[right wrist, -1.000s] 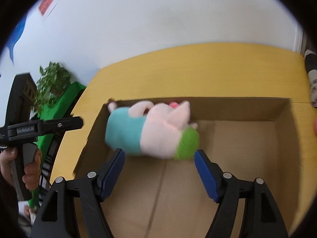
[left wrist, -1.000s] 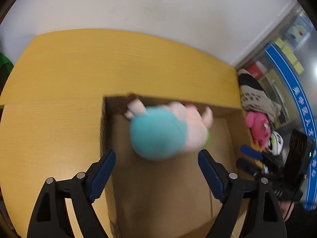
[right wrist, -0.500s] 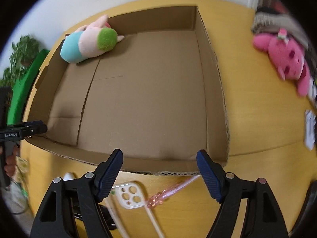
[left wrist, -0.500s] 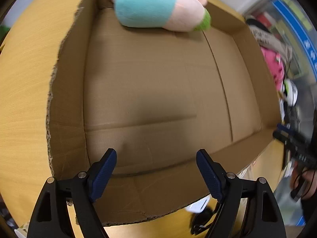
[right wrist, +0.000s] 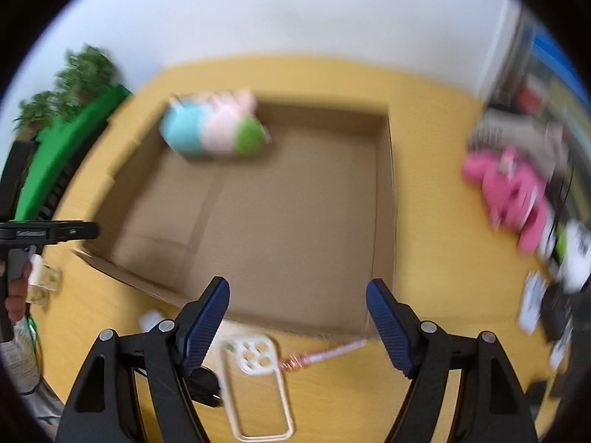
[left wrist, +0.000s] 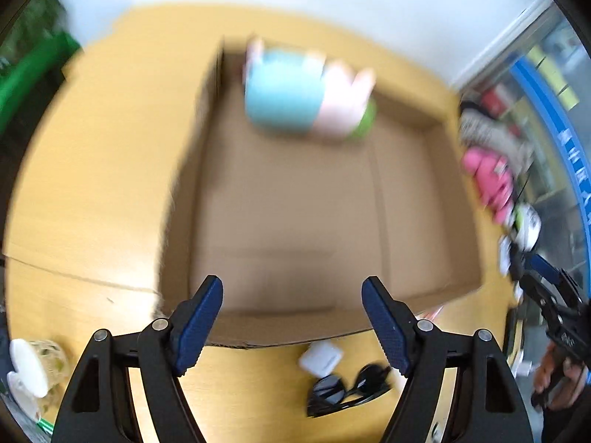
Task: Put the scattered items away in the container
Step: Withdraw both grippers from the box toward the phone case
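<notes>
A shallow cardboard box [left wrist: 406, 229] [right wrist: 382, 199] lies on the yellow table. A blue, pink and green plush toy [left wrist: 306, 96] [right wrist: 214, 129] lies in its far left corner. My left gripper [left wrist: 291, 317] is open and empty above the box's near edge. My right gripper [right wrist: 297, 317] is open and empty above the near edge too. Black sunglasses [left wrist: 347, 387] and a small white case [left wrist: 320, 358] lie in front of the box. A clear phone case [right wrist: 255, 387] and a pink stick [right wrist: 325, 354] lie there too.
A pink plush [left wrist: 487, 181] [right wrist: 513, 192], a grey patterned plush [left wrist: 487, 136] and a black-and-white toy [right wrist: 576, 254] lie to the right of the box. A glass cup [left wrist: 40, 369] stands at the near left. A green plant [right wrist: 74, 81] stands beyond the table's left end.
Both grippers have pulled back and up from the box, so more of the table shows. The plush stays in the far corner where it dropped.
</notes>
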The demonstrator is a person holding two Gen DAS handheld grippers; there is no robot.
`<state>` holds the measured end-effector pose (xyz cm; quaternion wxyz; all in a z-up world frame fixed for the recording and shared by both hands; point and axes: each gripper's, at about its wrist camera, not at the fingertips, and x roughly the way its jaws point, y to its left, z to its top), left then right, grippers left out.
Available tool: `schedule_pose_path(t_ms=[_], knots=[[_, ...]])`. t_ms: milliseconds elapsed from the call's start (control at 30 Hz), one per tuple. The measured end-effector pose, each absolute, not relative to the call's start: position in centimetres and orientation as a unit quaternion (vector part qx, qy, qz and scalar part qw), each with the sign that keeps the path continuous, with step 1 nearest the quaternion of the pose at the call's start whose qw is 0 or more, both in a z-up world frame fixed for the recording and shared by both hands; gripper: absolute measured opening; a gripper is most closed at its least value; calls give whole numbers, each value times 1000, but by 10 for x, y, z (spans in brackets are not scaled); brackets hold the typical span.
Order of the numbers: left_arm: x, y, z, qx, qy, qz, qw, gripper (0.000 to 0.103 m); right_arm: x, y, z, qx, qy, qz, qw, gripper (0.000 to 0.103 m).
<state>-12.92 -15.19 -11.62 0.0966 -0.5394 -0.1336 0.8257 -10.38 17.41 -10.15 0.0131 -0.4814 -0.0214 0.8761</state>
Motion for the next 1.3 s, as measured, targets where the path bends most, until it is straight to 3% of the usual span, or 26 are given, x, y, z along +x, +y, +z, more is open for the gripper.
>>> schedule_pose_path(t_ms=[100, 300, 467, 733, 967, 1300], knots=[[-101, -161, -54, -449, -156, 877, 72, 103, -85, 158, -39, -410, -10, 912, -4, 77], [-36, -158, 29, -317, -109, 941, 37, 103, -58, 129, 23, -354, -37, 934, 19, 80], [-14, -154, 52, -296, -73, 952, 28, 103, -40, 102, 40, -339, -78, 938, 3, 80], [0, -133, 59, -313, -70, 946, 50, 103, -10, 80, 57, -329, -80, 938, -74, 80], [12, -113, 55, -329, -43, 941, 73, 103, 26, 89, 73, -277, -70, 958, -35, 80], [29, -116, -13, -434, -16, 897, 77, 100, 36, 100, -24, -444, 5, 896, -15, 75]])
